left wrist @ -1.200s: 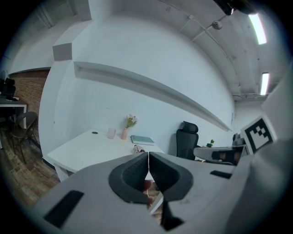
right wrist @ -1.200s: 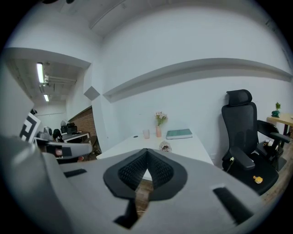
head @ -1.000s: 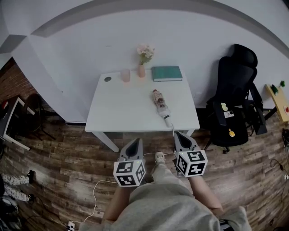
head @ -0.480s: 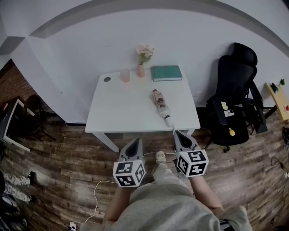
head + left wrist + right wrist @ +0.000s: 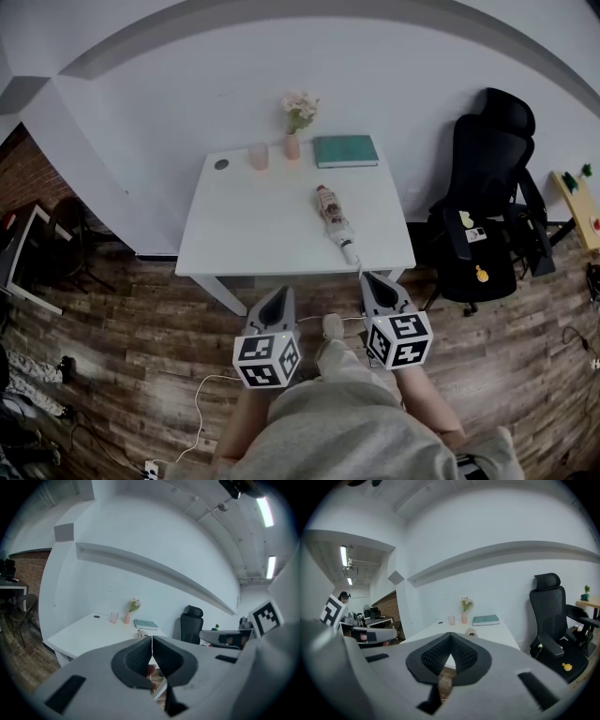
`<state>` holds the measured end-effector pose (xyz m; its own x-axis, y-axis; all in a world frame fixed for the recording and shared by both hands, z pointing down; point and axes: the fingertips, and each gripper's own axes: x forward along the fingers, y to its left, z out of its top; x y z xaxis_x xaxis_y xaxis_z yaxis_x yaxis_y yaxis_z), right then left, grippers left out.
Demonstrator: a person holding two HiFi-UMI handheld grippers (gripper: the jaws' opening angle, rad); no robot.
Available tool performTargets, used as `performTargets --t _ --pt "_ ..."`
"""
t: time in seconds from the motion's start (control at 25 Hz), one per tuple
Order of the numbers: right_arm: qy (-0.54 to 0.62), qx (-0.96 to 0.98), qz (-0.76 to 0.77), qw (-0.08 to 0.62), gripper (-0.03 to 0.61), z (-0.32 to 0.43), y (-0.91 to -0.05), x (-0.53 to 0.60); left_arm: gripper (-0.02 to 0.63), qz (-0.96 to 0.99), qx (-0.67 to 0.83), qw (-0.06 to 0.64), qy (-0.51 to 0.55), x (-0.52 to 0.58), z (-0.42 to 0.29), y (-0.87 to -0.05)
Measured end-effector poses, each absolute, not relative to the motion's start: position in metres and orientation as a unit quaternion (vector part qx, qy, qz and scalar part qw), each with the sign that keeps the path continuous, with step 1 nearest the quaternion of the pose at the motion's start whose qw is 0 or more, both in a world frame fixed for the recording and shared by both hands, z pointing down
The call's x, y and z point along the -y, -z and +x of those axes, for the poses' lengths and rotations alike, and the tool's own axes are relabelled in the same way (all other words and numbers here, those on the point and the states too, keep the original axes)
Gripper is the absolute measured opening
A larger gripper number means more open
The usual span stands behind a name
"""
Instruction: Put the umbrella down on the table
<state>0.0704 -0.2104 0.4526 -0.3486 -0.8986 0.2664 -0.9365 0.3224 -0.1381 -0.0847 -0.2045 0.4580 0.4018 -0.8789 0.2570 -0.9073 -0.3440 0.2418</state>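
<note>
The folded umbrella lies on the white table, right of the middle, with its white handle toward the front edge. It is patterned, and its end shows past the jaws in the left gripper view and the right gripper view. My left gripper and right gripper are held side by side just short of the table's front edge, over the wooden floor. Both point at the table and both are shut with nothing between the jaws. The right gripper's tip is nearest the umbrella's handle, apart from it.
At the table's back edge stand a pink cup, a vase of flowers and a teal book. A black office chair stands right of the table. A white cable runs over the floor by my legs.
</note>
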Motion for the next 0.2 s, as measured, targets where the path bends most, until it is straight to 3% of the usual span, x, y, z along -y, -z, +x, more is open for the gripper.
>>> performTargets --t 0.2 --pt "-0.135 0.812 0.564 0.070 0.000 0.0729 -0.4510 0.2153 0.008 0.818 0.546 0.175 -0.042 0.2094 -0.0821 -0.4582"
